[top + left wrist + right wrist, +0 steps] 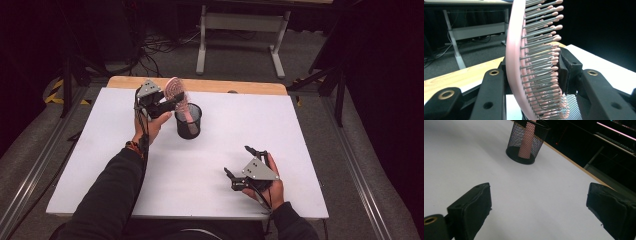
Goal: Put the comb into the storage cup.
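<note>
High view: a pink hairbrush stands handle-down in a black mesh cup, its bristled head sticking up above the rim and leaning toward the left. The cup sits upright on a white tabletop, in the far left part of it. The left gripper, held in the person's left hand, reaches in from the left of the cup and has its jaws clamped on the brush head.

In the left gripper view, the brush head rises between the two black jaws, one pressing its smooth pink back, the other against the tips of its grey, pink-tipped bristles. A bit of the cup's mesh shows below.

The right gripper, in the person's right hand, rests low near the front right of the table, well apart from the cup, its jaws spread wide with nothing between them. The right gripper view looks across the bare white surface to the cup, with the pink handle visible through the mesh.

A wooden table edge shows beyond the white top.
</note>
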